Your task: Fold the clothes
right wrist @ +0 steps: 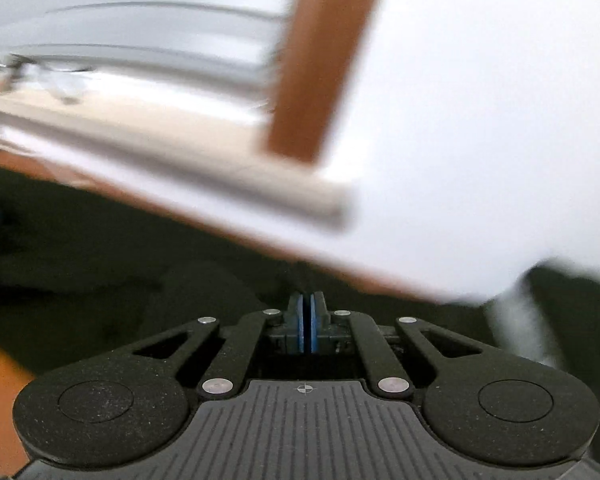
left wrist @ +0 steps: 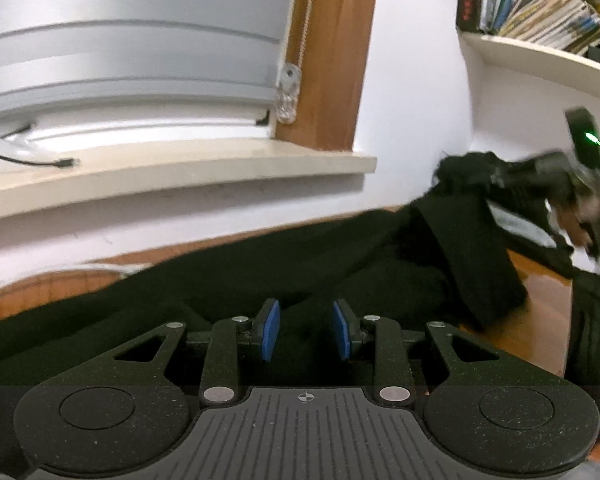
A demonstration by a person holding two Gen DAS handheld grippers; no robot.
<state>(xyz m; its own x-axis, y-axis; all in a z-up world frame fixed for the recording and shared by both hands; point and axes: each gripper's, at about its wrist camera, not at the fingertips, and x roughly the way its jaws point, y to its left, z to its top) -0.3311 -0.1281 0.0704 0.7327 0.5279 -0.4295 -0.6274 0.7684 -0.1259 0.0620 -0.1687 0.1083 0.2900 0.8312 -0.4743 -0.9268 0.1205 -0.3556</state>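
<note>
Below the windowsill [left wrist: 172,176], the black garment [left wrist: 260,272] lies spread over the wooden table [left wrist: 540,312]. The right gripper [right wrist: 307,322] has its blue pads pressed together, and from the left wrist view it seems to pinch a raised fold of cloth (blur hides the exact bite). The left gripper [left wrist: 306,330] hovers with fingers apart over the fabric. Best to carry that edge low and level, pinning the body so it doesn't drag.

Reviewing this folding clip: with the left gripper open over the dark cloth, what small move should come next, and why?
Probably close the left gripper on the black garment below its open fingers. The right gripper already lifts one bunched end, pads shut, so the left side needs a hold before folding.
</note>
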